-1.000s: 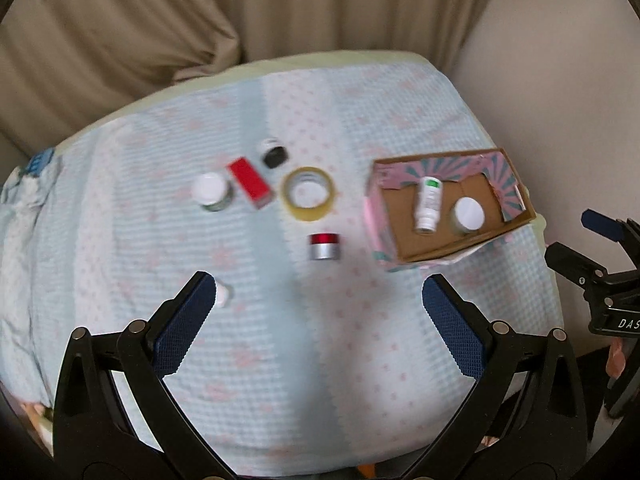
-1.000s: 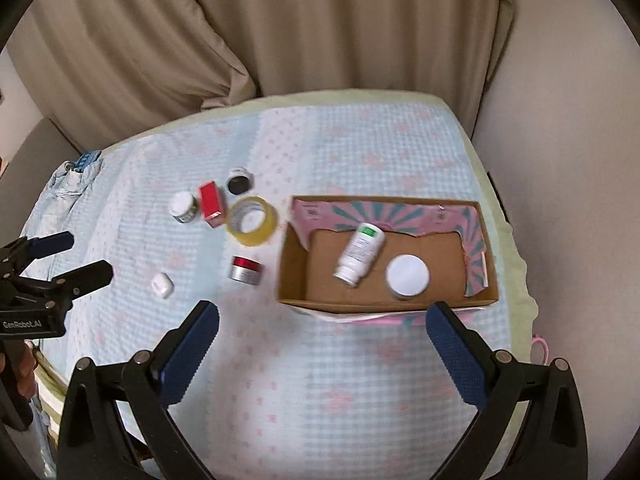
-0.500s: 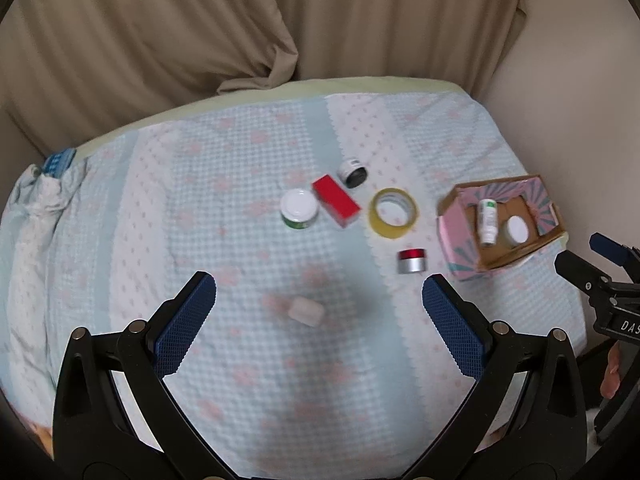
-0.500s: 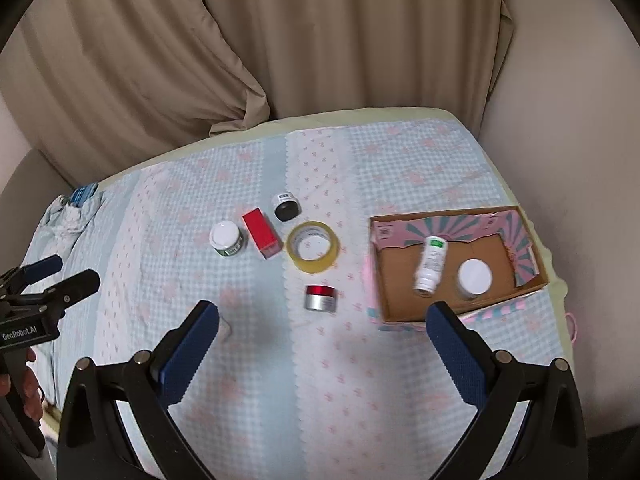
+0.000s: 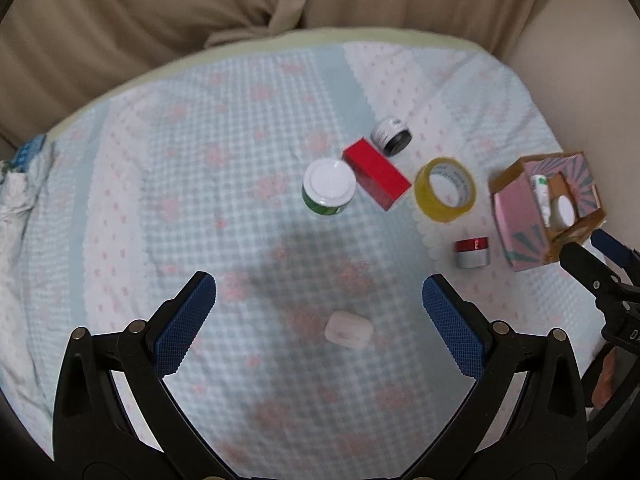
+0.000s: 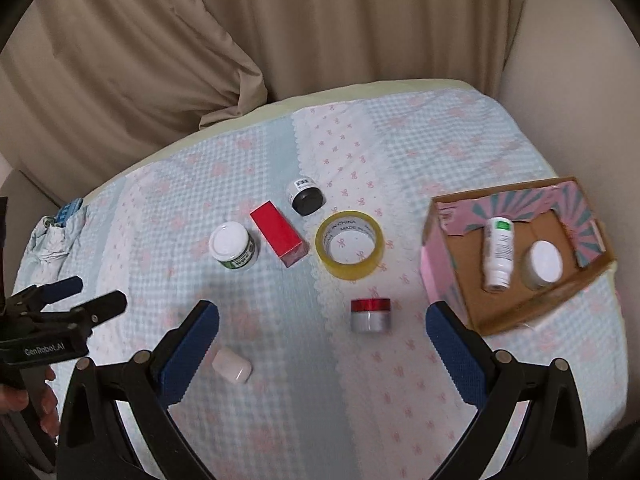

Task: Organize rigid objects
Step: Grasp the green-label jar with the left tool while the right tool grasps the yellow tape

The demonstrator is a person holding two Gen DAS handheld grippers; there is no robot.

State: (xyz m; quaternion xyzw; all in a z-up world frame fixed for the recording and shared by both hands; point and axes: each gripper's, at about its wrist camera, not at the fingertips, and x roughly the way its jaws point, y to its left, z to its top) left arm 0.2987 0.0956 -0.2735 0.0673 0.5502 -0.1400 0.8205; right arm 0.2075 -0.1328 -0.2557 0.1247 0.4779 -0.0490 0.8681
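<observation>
Left wrist view: the small white case (image 5: 349,330), off to the lower left a second ago, is now seen low in the middle, between the wide-open left gripper (image 5: 320,312). The box (image 5: 520,220) sits far right. The right gripper (image 6: 322,334) is open too.

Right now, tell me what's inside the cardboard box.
The cardboard box holds a white bottle with a green label lying down and a white-lidded jar. Its near wall hides part of the floor.
</observation>
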